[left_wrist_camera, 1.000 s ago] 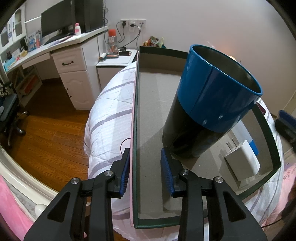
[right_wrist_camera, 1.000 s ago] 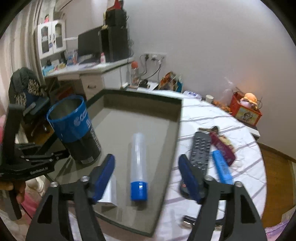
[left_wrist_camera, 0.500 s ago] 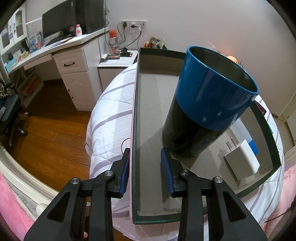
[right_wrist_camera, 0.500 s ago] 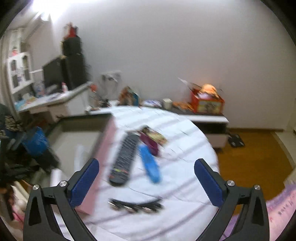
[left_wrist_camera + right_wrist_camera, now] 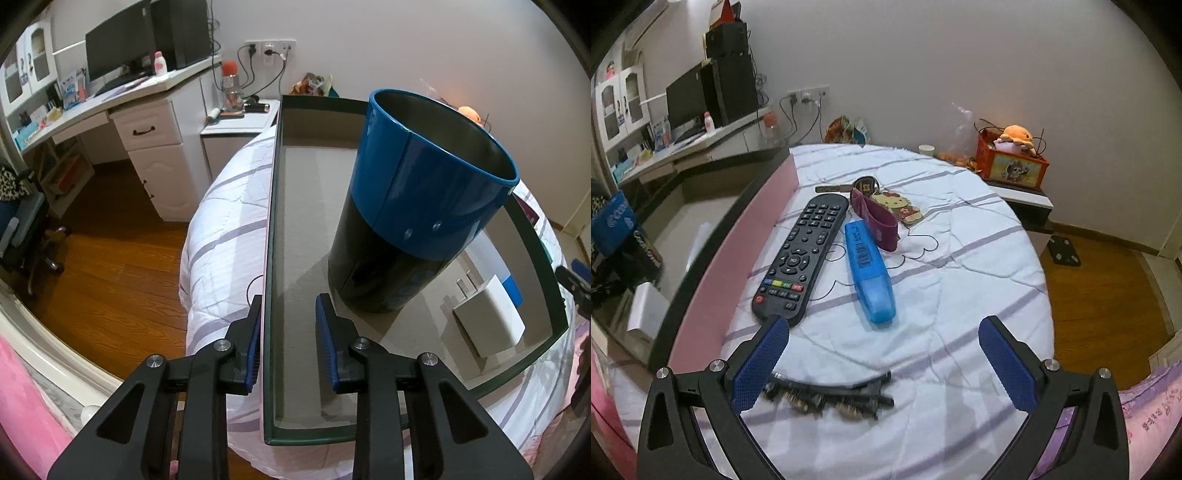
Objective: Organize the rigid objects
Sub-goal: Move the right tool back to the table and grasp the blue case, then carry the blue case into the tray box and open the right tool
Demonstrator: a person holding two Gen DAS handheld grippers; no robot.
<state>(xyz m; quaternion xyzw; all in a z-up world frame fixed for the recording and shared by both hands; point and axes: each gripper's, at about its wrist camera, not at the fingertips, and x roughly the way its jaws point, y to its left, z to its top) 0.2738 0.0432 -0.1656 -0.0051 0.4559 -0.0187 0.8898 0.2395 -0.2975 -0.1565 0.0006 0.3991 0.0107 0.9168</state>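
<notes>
Left claw (image 5: 288,336) is straddling the box's (image 5: 269,258) near wall, one pad outside, one inside; jaws have just been closing, the outer pad touching the wall, the inner pad apart from it, so not clamped. Inside the box, at 1 o'clock from that claw, a blue-and-black can (image 5: 417,206) is standing upright, open top; a white charger (image 5: 489,319) is lying at 3 o'clock. Right claw (image 5: 882,363) is hanging wide apart over the bed (image 5: 960,295), nothing between the pads. A black hair clip (image 5: 831,393) is lying just below it at 6 o'clock, blurred. Further out, at 11 o'clock, a remote (image 5: 801,258); at 12 o'clock, a blue case (image 5: 870,275); beyond, a purple strap (image 5: 875,216) and a cartoon tag (image 5: 897,206).
</notes>
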